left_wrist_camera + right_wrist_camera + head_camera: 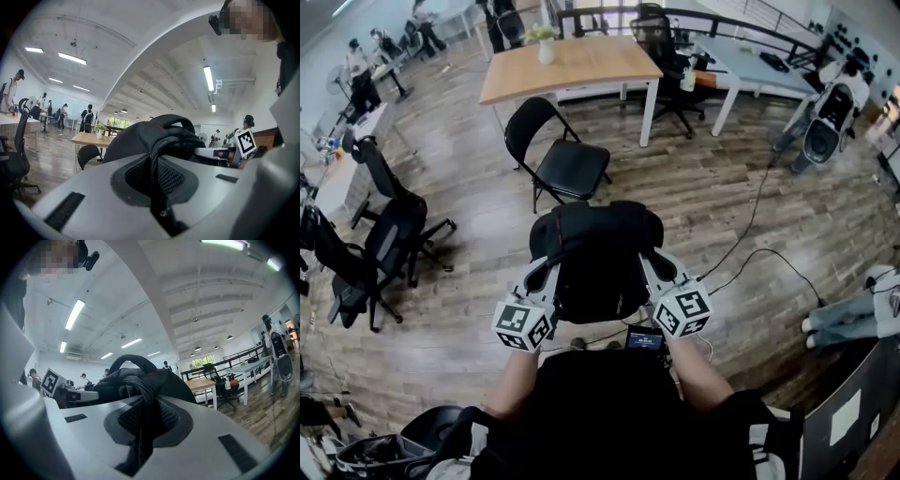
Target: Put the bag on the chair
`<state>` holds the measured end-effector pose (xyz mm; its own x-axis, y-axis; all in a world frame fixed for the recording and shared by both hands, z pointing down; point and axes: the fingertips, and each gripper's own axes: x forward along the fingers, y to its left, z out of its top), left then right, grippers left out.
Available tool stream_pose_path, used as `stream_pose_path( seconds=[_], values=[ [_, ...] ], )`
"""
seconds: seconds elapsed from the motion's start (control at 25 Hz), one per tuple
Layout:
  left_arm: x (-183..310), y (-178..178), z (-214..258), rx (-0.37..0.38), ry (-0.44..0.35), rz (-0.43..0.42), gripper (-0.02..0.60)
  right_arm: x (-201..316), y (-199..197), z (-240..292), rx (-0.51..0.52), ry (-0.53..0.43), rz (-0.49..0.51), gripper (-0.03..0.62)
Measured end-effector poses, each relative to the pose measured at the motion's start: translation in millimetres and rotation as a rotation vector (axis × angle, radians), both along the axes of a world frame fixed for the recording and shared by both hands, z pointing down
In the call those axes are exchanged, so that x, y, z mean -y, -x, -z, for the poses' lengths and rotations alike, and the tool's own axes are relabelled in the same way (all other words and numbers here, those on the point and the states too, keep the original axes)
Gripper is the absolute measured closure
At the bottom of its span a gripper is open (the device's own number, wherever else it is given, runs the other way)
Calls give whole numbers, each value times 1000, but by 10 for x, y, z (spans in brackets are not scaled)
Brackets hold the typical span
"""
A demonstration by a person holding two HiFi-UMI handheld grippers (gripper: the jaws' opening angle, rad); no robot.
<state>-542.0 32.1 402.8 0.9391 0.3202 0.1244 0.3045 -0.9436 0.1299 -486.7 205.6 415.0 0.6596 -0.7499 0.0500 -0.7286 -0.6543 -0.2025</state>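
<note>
Here, a black bag point(598, 258) hangs before a person, well off the wood floor point(722, 216), fingers point(84, 192) of left gripper point(546, 272) and right gripper point(661, 269) clamped on its straps; the folding chair point(567, 164) stands just beyond.

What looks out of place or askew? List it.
Nothing spilled, damaged or askew. The black backpack is held between the left gripper and right gripper, both shut on it; the black folding chair stands upright. One loose cable trails across the floor.

Head looks down; gripper views share bag point(140, 136).
</note>
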Motion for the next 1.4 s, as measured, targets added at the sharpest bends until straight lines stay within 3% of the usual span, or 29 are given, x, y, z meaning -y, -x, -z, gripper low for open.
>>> stream_pose_path(
  seconds=[0.4, 0.76, 1.4],
  values=[
    [-285, -98, -97, 27, 12, -22, 561, -288, -102, -88, 18, -9, -13, 562],
    [-412, -460, -192, 39, 28, -64, 561, -443, -394, -173, 32, 4, -50, 562],
    [-398, -1848, -319, 41, 37, -127, 561, -457, -1685, -292, 49, 26, -111, 562]
  ],
)
